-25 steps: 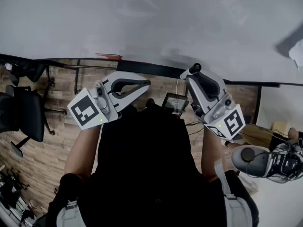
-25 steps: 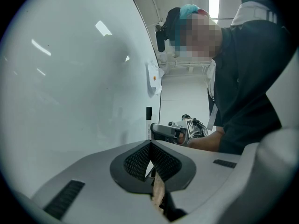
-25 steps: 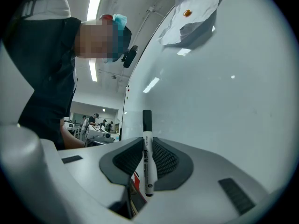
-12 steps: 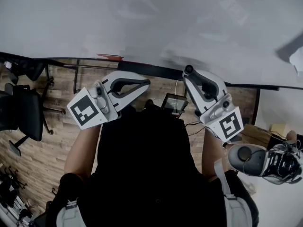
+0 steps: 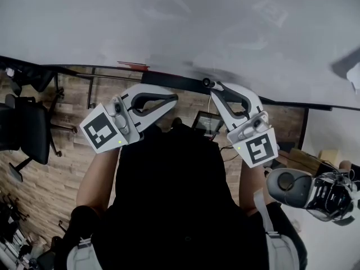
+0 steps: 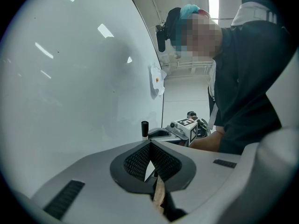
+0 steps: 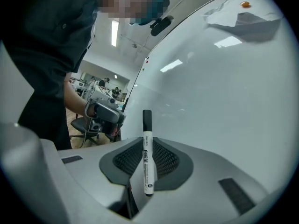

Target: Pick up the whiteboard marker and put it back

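My right gripper (image 5: 215, 90) clamps the whiteboard marker (image 7: 147, 162) upright. My left gripper (image 6: 150, 147) has its jaws pressed together, empty.

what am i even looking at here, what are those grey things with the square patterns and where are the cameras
No robot here: a person holds a claw tool in each hand. The head view looks down from their head at a whiteboard. The other two views come from cameras riding on the tools. The right claw is shut on a whiteboard marker, black cap forward. The left claw is shut and empty. The square-patterned cubes are part of the tools.
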### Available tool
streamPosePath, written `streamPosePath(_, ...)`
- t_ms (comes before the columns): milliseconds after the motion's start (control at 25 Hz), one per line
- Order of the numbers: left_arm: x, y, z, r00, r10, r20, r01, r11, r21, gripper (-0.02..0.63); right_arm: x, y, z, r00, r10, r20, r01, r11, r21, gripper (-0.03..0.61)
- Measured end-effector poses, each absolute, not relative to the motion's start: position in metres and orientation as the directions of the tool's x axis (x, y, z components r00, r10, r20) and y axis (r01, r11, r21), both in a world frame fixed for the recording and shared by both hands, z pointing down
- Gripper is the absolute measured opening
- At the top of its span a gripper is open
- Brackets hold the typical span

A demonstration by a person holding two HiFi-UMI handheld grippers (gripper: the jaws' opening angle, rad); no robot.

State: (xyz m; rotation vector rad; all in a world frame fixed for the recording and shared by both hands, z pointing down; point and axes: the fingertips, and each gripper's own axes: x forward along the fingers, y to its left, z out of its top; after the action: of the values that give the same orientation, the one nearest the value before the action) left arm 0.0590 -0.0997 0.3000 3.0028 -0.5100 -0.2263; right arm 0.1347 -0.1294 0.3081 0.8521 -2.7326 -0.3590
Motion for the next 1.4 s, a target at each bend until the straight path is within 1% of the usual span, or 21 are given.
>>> streamPosePath(120,0.061,-0.097,0.299,0.933,-0.336,-0.130,-0.322,-0.940,0.116,0.011,0.136,-0.129,0.319,-0.773,-0.594,0.222,-0.508,0.790,0.344,0.072)
streamPosePath(280,0.062,-0.096,0.304,0.932,-0.339,-0.125,-0.325,-0.938,0.118,0.011,0.136,-0.129,0.349,-0.731,-0.582,0.356,-0.418,0.795,0.440,0.072)
streamPosePath(480,0.060,-0.097,0.309,0.932,-0.344,-0.116,-0.331,-0.936,0.122,0.011,0.130,-0.133,0.375,-0.704,-0.575,0.417,-0.348,0.791,0.502,0.072)
streamPosePath(640,0.060,-0.095,0.311,0.931,-0.349,-0.112,-0.335,-0.934,0.124,0.011,0.130,-0.138,0.399,-0.687,-0.572,0.449,-0.331,0.796,0.507,0.072)
streamPosePath(800,0.060,-0.095,0.311,0.930,-0.350,-0.108,-0.338,-0.934,0.116,0.011,0.131,-0.142,0.433,-0.649,-0.562,0.512,-0.291,0.806,0.516,0.072)
streamPosePath(1120,0.061,-0.092,0.313,0.932,-0.351,-0.093,-0.339,-0.933,0.121,0.011,0.136,-0.151,0.491,-0.616,-0.508,0.601,-0.269,0.854,0.446,0.072)
streamPosePath(1400,0.060,-0.092,0.314,0.932,-0.351,-0.086,-0.341,-0.933,0.114,0.011,0.137,-0.155,0.531,-0.586,-0.473,0.658,-0.232,0.876,0.423,0.072)
